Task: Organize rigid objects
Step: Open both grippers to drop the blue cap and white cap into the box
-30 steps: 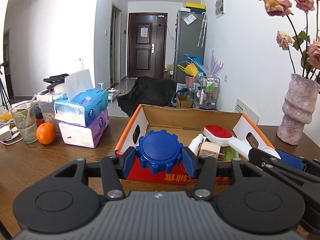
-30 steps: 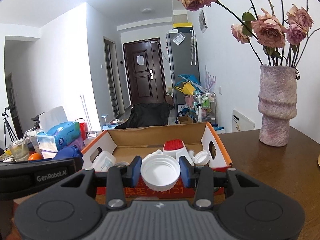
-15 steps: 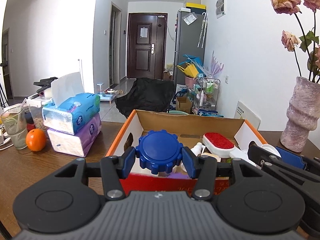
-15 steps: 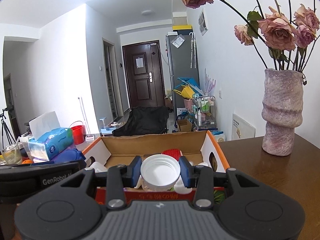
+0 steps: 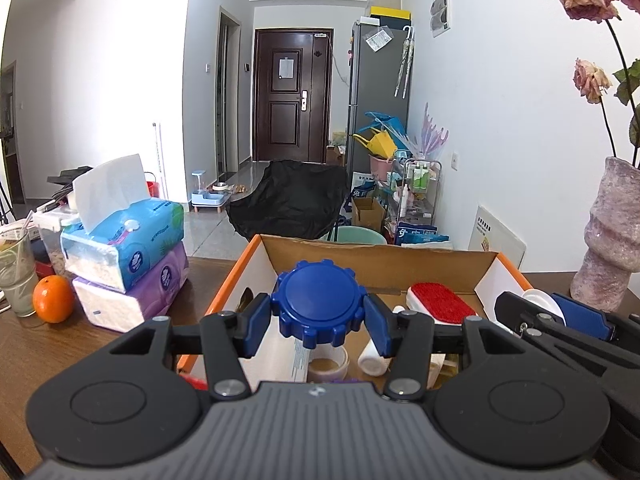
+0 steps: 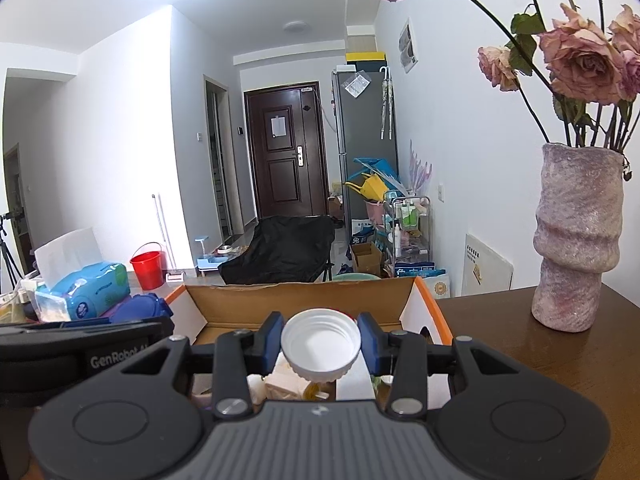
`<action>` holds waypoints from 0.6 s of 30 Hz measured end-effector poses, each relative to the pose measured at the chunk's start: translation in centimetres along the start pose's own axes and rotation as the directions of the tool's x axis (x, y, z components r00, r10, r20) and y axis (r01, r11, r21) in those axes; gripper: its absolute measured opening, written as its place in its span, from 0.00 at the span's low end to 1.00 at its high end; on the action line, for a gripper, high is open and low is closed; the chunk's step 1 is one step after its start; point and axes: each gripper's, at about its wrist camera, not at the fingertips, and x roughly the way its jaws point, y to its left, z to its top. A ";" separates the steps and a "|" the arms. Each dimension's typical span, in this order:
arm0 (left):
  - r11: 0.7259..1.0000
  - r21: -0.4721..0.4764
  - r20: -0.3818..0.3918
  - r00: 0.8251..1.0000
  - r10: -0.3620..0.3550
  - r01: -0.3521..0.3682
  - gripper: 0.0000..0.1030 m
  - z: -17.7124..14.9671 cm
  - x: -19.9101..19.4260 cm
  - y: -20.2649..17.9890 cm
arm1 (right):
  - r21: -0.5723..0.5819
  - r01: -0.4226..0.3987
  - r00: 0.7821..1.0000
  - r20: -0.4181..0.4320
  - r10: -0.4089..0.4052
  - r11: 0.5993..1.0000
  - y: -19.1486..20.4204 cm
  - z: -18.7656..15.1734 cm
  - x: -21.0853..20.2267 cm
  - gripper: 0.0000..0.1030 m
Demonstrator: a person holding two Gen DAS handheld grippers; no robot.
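**Two lids held over the cardboard box**

Brown wooden counter (image 5: 48, 344) carries an open cardboard box (image 5: 380, 256) with orange-edged flaps, and both grippers hang over its near side.

In the left wrist view, the left gripper (image 5: 319, 322) is closed on a blue ridged lid (image 5: 319, 304), its blue pads pressed against opposite sides of the rim so the flat top faces the camera. Below it in the box lie a red-topped brush (image 5: 440, 306), a small white bottle (image 5: 372, 360) and a round tub (image 5: 328, 364).

In the right wrist view, the right gripper (image 6: 320, 344) is likewise clamped on a white cap (image 6: 320, 344), hollow side toward the camera, gripped across its width. Both lids sit above the box interior, which suggests they are positioned for dropping in with the other hard items.

Outward, stacked tissue packs (image 5: 128, 256), an orange (image 5: 53, 298) and a drinking glass (image 5: 16, 272) stand left of the box; a textured vase (image 6: 576, 236) of dried roses stands well to the right, a knock hazard for the right gripper.
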 end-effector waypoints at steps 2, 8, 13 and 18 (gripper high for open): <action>1.000 -0.003 -0.001 1.000 -0.001 0.001 0.51 0.3 0.7 0.0 | -0.003 0.001 1.000 0.001 -0.001 1.000 -0.1 0.1 0.5 0.38; 1.000 -0.004 -0.003 1.000 -0.004 0.004 0.51 0.7 2.1 0.1 | -0.014 -0.002 1.000 -0.004 0.002 1.000 0.0 0.4 1.8 0.38; 1.000 0.001 -0.006 1.000 0.003 -0.003 0.51 0.7 3.1 0.1 | -0.032 -0.014 1.000 -0.008 0.014 0.999 0.5 0.5 2.6 0.38; 1.000 0.004 -0.021 1.000 0.012 -0.012 0.51 0.8 4.3 0.3 | -0.049 -0.009 1.000 -0.026 0.008 0.999 0.4 0.5 3.9 0.38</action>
